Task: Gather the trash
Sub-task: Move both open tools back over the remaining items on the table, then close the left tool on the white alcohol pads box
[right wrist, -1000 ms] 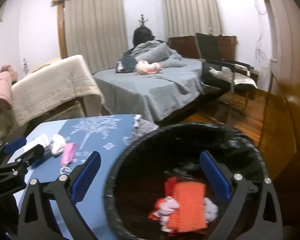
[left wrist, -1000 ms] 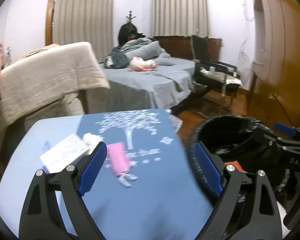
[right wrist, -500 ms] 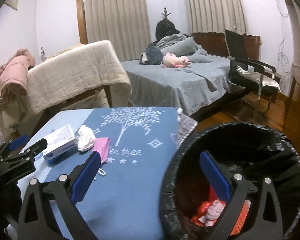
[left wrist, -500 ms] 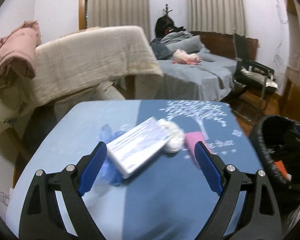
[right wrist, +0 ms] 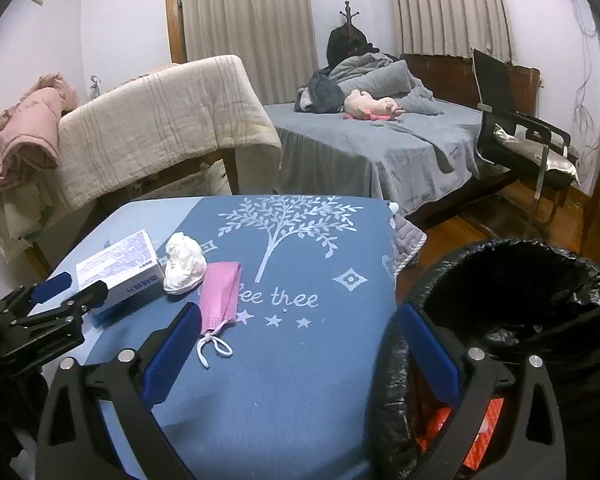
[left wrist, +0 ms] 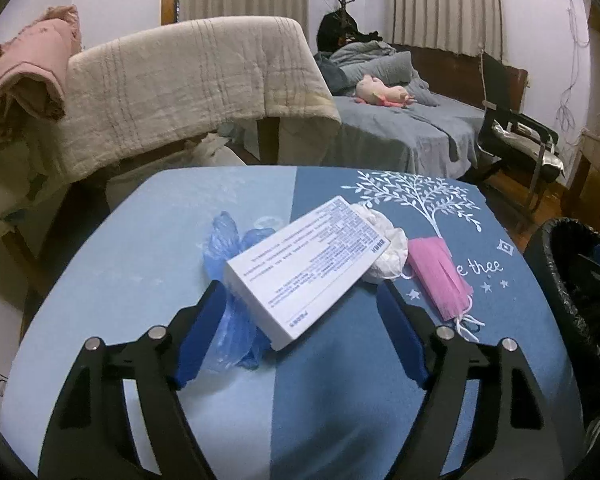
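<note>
White box (left wrist: 306,266) now between left gripper (left wrist: 300,334) fingers, just narrowed, untouched, right gripper (right wrist: 300,354) wide, empty

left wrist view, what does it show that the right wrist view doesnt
Only the left wrist view shows the blue plastic glove crumpled beside and partly under the box. Only the right wrist view shows the orange trash inside the bin, and the left gripper itself, jaws apart around the box's near end. Both show the box, the white wad, the pink mask and the blue cloth.
</note>
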Available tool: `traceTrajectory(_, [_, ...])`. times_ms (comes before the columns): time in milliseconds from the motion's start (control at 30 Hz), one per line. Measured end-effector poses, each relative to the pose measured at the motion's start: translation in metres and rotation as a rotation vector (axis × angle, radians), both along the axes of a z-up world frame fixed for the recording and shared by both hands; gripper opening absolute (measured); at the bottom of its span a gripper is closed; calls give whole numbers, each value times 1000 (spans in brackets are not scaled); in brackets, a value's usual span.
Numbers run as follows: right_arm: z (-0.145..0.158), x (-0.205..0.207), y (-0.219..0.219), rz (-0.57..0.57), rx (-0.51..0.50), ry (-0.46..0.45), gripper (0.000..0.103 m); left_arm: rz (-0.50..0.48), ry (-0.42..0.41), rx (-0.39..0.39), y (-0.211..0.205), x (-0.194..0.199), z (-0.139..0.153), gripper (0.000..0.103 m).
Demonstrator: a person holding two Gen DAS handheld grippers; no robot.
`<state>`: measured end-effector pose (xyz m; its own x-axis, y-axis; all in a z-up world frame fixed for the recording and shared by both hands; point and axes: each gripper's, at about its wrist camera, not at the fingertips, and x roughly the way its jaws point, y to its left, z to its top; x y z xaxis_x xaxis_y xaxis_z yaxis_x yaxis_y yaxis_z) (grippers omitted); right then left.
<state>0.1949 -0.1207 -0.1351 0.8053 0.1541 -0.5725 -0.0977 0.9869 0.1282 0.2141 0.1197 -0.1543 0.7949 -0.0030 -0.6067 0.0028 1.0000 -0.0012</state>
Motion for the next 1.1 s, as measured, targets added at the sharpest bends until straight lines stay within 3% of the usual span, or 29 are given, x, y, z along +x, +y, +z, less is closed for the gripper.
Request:
traceTrajectory(267, [-9, 10, 0, 1, 8, 14, 97, -27, 48, -40, -7, 8, -10, 62])
traceTrajectory(500, [-10, 13, -5, -8, 10, 17, 97, -124, 50, -108, -21, 6, -9, 62])
traceTrajectory(633, [-9, 16, -7, -9, 10, 16, 97, -117, 32, -71, -22, 1, -3, 63])
traceTrajectory(867, [-9, 25, -4, 3, 12, 11, 97, -89, 24, -33, -13, 9, 3, 78])
traceTrajectory(1100, [-10, 29, 1, 11, 4, 8, 97, -108, 65, 1, -20, 26, -11, 79])
